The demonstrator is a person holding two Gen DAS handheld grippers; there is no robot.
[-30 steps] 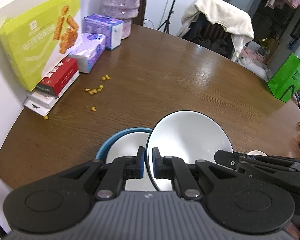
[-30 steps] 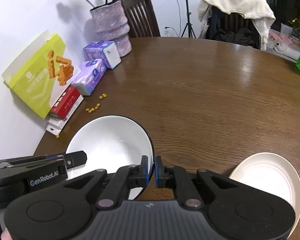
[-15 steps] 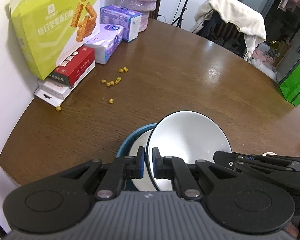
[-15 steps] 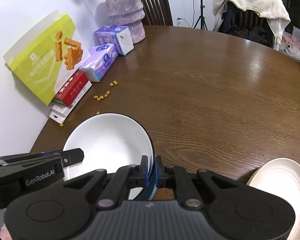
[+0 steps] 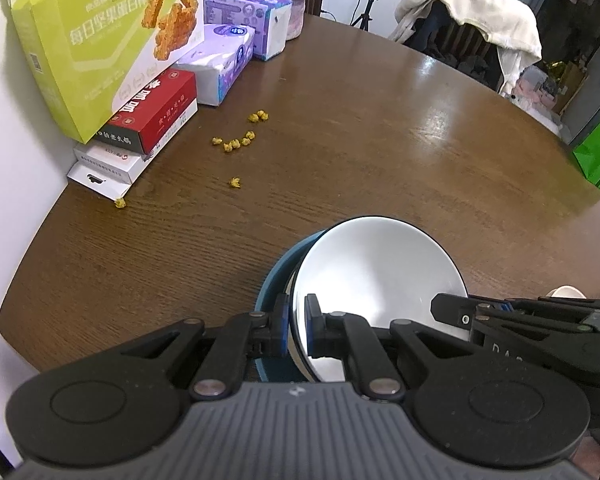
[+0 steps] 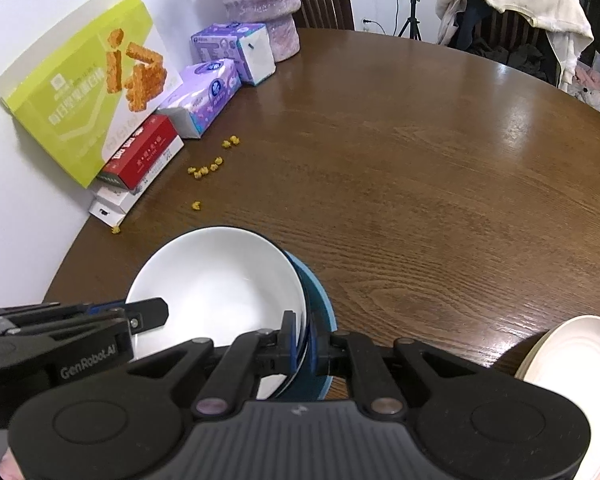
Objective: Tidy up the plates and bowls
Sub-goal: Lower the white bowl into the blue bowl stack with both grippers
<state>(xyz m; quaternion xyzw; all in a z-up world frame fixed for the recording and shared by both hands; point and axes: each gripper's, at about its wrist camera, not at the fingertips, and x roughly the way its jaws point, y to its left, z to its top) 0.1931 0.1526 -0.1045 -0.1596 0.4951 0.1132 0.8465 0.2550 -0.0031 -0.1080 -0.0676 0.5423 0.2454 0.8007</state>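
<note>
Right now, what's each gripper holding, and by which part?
Both grip the white bowl by its rim: left gripper one side, right gripper the opposite.

Bare counter (image 5: 380, 152) ahead and right. Left edge blocked by stacked boxes (image 5: 140, 120), tissue packs (image 5: 220, 64), vase (image 6: 260, 4); yellow crumbs (image 5: 240, 140) scattered beside.

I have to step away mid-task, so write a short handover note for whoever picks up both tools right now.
Left tool: shut on the white bowl's left rim.
Right tool: shut on the same bowl's right rim.
The white bowl sits tilted inside the blue bowl near the wooden table's front edge; whether it is fully seated, I cannot tell.
A cream plate lies to the right, untouched.
Left: settle the white bowl, release both tools, then deal with the plate.
</note>
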